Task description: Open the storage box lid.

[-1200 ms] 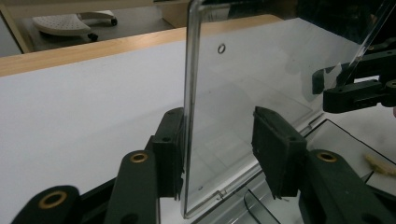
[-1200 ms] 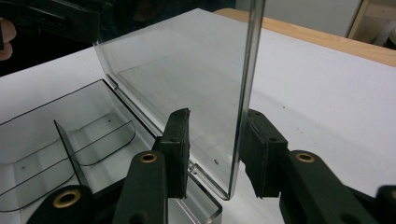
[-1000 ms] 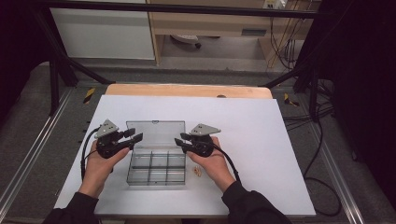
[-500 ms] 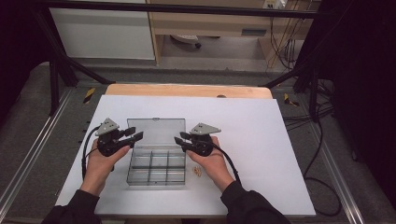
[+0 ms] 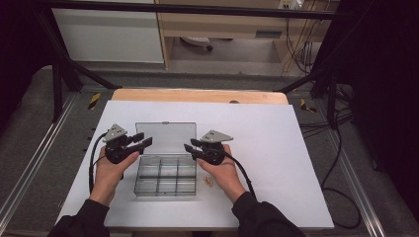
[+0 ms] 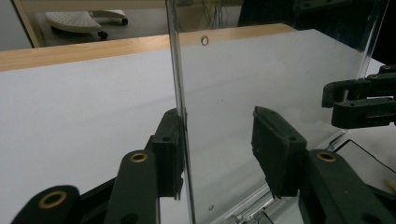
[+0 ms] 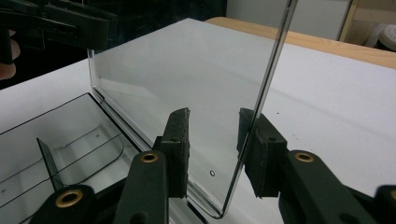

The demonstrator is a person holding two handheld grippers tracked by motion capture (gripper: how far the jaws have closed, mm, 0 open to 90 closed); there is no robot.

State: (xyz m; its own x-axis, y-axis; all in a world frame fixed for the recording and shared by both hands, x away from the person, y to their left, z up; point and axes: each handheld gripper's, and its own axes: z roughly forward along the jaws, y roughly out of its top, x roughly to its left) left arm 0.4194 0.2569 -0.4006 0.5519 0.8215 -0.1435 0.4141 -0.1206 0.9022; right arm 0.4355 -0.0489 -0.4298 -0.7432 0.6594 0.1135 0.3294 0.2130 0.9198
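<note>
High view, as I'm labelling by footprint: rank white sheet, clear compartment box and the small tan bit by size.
1. white sheet
2. clear compartment box, lid up
3. small tan bit, far smallest

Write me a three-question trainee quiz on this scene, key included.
1. True or false: the clear lid of the box lies shut.
2. What stands between the jaws of the left claw? A) the lid's edge B) a screw C) nothing
3. In the high view, on which side of the box does the small tan piece lie?
Key: 1 false, it stands open; 2 A; 3 right.
</note>
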